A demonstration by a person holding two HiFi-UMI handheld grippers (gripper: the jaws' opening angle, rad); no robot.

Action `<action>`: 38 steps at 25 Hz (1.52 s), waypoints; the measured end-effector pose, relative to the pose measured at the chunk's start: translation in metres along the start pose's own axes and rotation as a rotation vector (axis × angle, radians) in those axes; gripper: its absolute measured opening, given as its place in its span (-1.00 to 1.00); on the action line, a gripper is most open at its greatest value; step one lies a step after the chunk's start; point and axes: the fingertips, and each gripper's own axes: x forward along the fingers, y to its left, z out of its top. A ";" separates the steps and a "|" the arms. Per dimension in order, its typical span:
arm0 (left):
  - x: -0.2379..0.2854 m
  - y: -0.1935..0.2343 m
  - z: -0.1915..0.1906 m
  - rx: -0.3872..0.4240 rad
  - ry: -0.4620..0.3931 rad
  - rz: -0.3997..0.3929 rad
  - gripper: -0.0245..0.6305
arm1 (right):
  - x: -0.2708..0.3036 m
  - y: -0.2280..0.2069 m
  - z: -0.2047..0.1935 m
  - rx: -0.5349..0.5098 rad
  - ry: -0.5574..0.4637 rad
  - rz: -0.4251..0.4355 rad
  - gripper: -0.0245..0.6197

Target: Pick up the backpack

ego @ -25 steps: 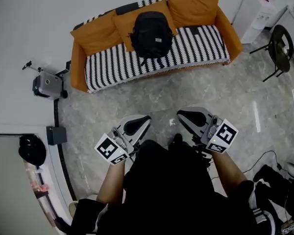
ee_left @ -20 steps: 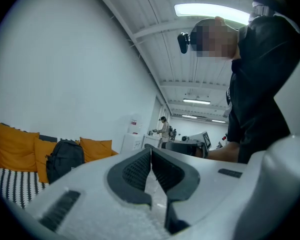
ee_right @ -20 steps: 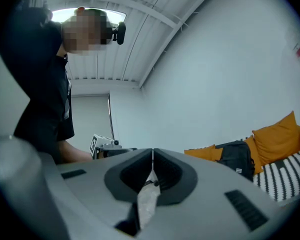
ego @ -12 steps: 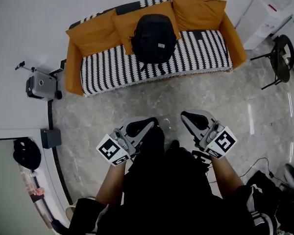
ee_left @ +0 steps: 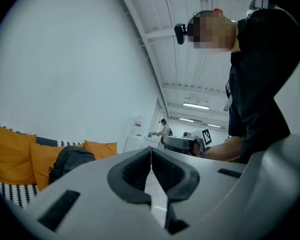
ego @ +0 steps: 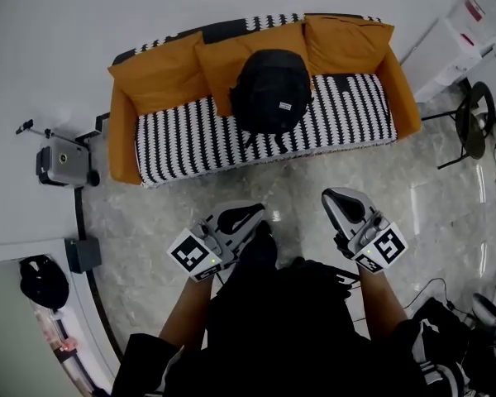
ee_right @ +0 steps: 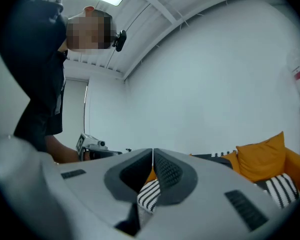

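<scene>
On sofa (ego: 121, 131), backpack (ego: 270, 92) half-hides cushion (ego: 221, 63); left claw (ego: 250, 214), right claw (ego: 335, 201) pressed together, empty.

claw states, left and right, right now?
Left claw: closed, holding nothing.
Right claw: closed, holding nothing.
Backpack sits on the couch, well clear of both.

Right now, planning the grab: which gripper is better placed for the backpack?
Left, probably: the left gripper points nearer the black backpack; the right gripper sits farther aside. Both are shut.
</scene>
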 end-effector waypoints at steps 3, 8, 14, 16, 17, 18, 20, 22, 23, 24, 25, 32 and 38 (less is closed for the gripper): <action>0.001 0.015 0.005 -0.004 0.010 -0.028 -0.85 | 0.023 -0.006 0.003 -0.015 0.005 -0.013 -0.84; -0.009 0.041 0.011 -0.024 0.016 -0.029 -0.85 | 0.053 -0.003 0.010 -0.045 0.007 -0.018 -0.84; -0.002 0.056 0.021 0.007 0.029 -0.034 -0.85 | 0.061 -0.015 0.022 -0.082 0.002 -0.051 -0.84; -0.001 0.063 0.023 0.019 0.022 -0.031 -0.85 | 0.063 -0.017 0.025 -0.090 -0.007 -0.056 -0.84; 0.000 0.067 0.024 0.023 0.018 -0.028 -0.85 | 0.063 -0.018 0.026 -0.094 -0.009 -0.056 -0.84; 0.001 0.071 0.026 0.027 0.015 -0.023 -0.85 | 0.064 -0.020 0.027 -0.097 -0.009 -0.056 -0.84; 0.005 0.077 0.028 0.034 0.009 -0.015 -0.85 | 0.063 -0.025 0.027 -0.101 -0.005 -0.057 -0.84; 0.009 0.085 0.029 0.046 0.006 -0.005 -0.85 | 0.061 -0.031 0.027 -0.099 -0.003 -0.061 -0.84; 0.011 0.089 0.029 0.054 0.006 0.000 -0.85 | 0.061 -0.034 0.027 -0.096 -0.004 -0.063 -0.84; 0.013 0.094 0.029 0.062 0.008 0.004 -0.85 | 0.061 -0.039 0.027 -0.094 -0.006 -0.066 -0.84; 0.015 0.099 0.029 0.072 0.009 0.009 -0.85 | 0.062 -0.044 0.027 -0.091 -0.008 -0.068 -0.84; 0.041 0.138 0.031 0.089 0.038 0.030 -0.85 | 0.086 -0.089 0.020 -0.058 -0.019 -0.034 -0.84; 0.078 0.183 0.042 0.098 0.066 0.062 -0.85 | 0.120 -0.148 0.024 -0.029 -0.025 0.006 -0.84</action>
